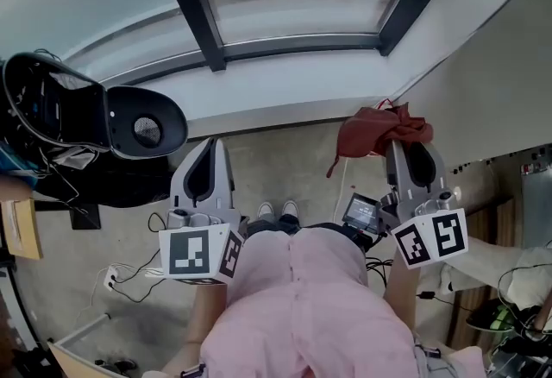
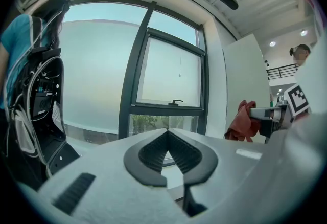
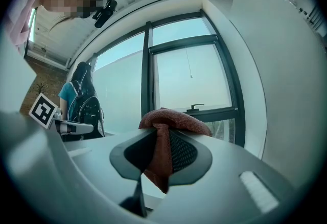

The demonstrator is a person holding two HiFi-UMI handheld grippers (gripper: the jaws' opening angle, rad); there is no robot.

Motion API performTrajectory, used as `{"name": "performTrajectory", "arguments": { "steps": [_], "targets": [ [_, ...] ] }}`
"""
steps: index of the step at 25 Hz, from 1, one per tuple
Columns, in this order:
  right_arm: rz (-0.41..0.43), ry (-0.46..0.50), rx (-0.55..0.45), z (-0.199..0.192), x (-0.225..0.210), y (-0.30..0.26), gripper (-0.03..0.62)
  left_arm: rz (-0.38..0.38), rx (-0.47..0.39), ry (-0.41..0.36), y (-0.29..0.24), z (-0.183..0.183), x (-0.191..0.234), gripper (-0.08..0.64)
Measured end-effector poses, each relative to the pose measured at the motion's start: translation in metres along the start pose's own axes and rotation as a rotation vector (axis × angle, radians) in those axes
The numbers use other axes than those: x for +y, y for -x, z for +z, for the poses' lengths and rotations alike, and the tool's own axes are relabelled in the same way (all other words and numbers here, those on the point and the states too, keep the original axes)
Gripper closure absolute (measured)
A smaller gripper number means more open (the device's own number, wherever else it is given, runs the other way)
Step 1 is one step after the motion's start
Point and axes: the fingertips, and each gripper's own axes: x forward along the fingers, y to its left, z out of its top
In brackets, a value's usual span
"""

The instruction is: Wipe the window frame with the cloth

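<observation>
**Right gripper.** The right gripper [image 3: 161, 133] is clamped on a rust-red woven cloth [image 3: 173, 120]. The cloth bunches over the jaw tips, and one fold hangs down between the ribbed black pads. In the head view the cloth [image 1: 377, 133] is short of the dark metal window frame [image 1: 211, 31]. It is level with the right end of the white sill [image 1: 285, 91] that runs below the frame, and it does not touch the frame.

**Left gripper.** The left gripper [image 2: 167, 132] has its jaws together at the tips, with nothing between them. It points at the lower pane of the window frame, left of the cloth and apart from the sill.

**Window frame.** The frame has a vertical mullion and a smaller sash to its right. A dark lever handle [image 2: 177, 101] sits on the bottom rail of that sash.

**Surroundings.** A black backpack [image 1: 60, 113] stands left of the window frame, beside the left gripper.
</observation>
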Motion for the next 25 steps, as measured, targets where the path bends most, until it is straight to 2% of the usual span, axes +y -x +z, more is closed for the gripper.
{"name": "performTrajectory", "arguments": {
  "steps": [5, 9, 15, 18, 21, 25],
  "targets": [
    [0.04, 0.005, -0.003, 0.004, 0.005, 0.006, 0.52, -0.003, -0.013, -0.009, 0.005, 0.003, -0.013, 0.563],
    [0.084, 0.0, 0.004, -0.013, 0.021, 0.016, 0.52, 0.015, -0.004, -0.015, 0.019, -0.013, -0.021, 0.563],
    [0.118, -0.031, 0.073, -0.045, 0.051, -0.007, 0.52, 0.03, 0.039, 0.018, 0.015, -0.033, 0.01, 0.563],
    [0.096, -0.034, 0.097, -0.05, 0.055, -0.034, 0.52, 0.033, 0.053, 0.037, -0.004, -0.031, 0.038, 0.563],
    [0.085, -0.039, 0.087, -0.038, 0.058, -0.074, 0.52, 0.024, 0.044, 0.033, -0.038, -0.011, 0.065, 0.563],
    [0.063, -0.032, 0.063, -0.019, 0.054, -0.126, 0.52, -0.035, 0.046, 0.032, -0.094, 0.009, 0.083, 0.563]
  ]
}}
